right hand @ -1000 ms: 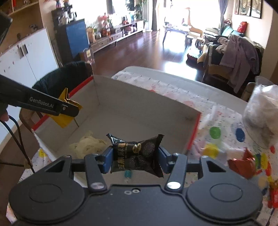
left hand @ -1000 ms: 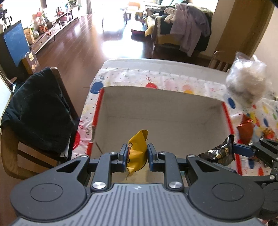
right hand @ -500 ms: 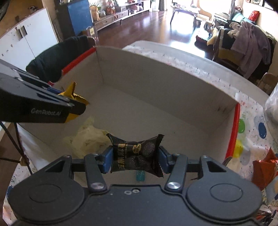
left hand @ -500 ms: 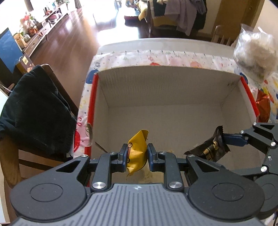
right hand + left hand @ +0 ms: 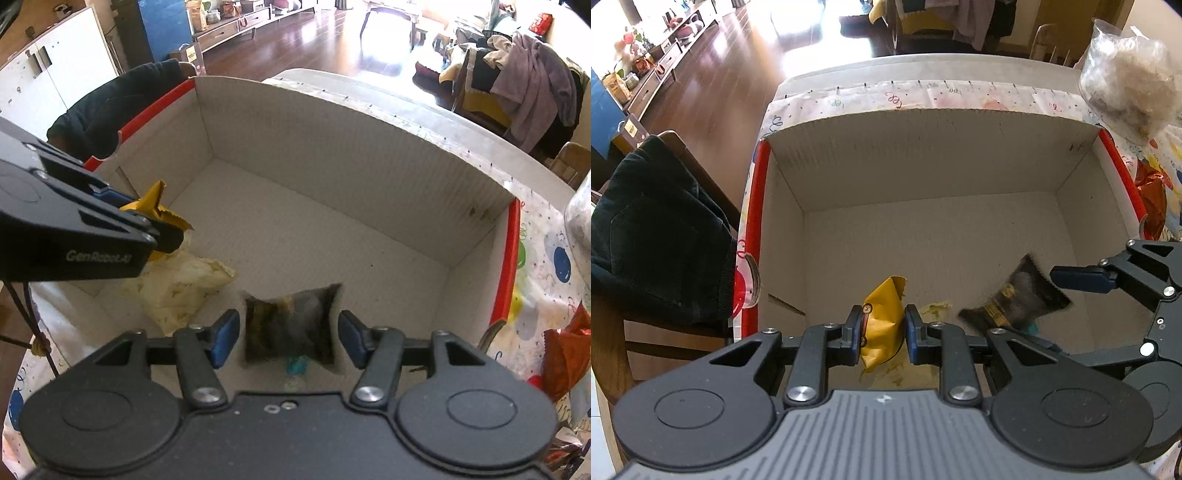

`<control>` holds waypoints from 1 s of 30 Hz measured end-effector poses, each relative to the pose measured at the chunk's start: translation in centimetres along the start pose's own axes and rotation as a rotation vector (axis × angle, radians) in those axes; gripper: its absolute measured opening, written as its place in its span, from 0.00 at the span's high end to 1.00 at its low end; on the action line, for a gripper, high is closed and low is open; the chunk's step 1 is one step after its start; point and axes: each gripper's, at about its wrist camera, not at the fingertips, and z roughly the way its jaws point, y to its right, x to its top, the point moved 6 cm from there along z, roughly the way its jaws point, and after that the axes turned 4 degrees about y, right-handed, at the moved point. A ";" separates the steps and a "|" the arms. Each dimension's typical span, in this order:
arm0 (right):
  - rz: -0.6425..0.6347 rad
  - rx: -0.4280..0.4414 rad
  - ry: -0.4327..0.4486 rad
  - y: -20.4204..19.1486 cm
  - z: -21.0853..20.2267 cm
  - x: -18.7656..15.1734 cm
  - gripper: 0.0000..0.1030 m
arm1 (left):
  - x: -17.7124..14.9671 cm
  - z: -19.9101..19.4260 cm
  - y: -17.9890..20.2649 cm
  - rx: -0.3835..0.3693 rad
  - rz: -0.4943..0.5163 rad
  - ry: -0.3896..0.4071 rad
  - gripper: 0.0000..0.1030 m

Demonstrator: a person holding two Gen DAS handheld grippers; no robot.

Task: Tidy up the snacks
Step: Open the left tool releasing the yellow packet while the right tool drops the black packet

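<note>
Right wrist: right claw spread apart, blurred dark snack packet loose between its fingers; left claw grips yellow packet over the cardboard box

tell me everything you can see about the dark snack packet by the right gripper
The dark snack packet is a small pillow-shaped pouch of black or dark brown film with gold print and crimped ends, blurred as if moving. It sits between the fingers of the right gripper, which stand apart from it on both sides, so it looks just released. It is inside the cardboard box, near its front, over a small teal item. Whether it rests on the floor is unclear.
</note>
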 end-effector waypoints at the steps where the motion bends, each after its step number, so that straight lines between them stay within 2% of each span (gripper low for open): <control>1: 0.000 -0.001 0.001 -0.1 0.0 0.1 0.39 | 0.0 0.0 0.0 0.005 0.001 -0.004 0.78; 12: 0.012 0.017 0.073 0.5 -2.6 0.7 0.24 | -0.1 -1.7 0.5 -0.006 0.008 0.047 0.77; 15: 0.036 0.028 0.089 0.9 -3.6 0.4 0.23 | -0.1 -2.6 0.6 -0.016 0.005 0.067 0.74; 30: 0.097 0.067 0.214 3.1 -9.9 -0.1 0.15 | 0.0 -7.7 2.9 -0.046 0.022 0.181 0.70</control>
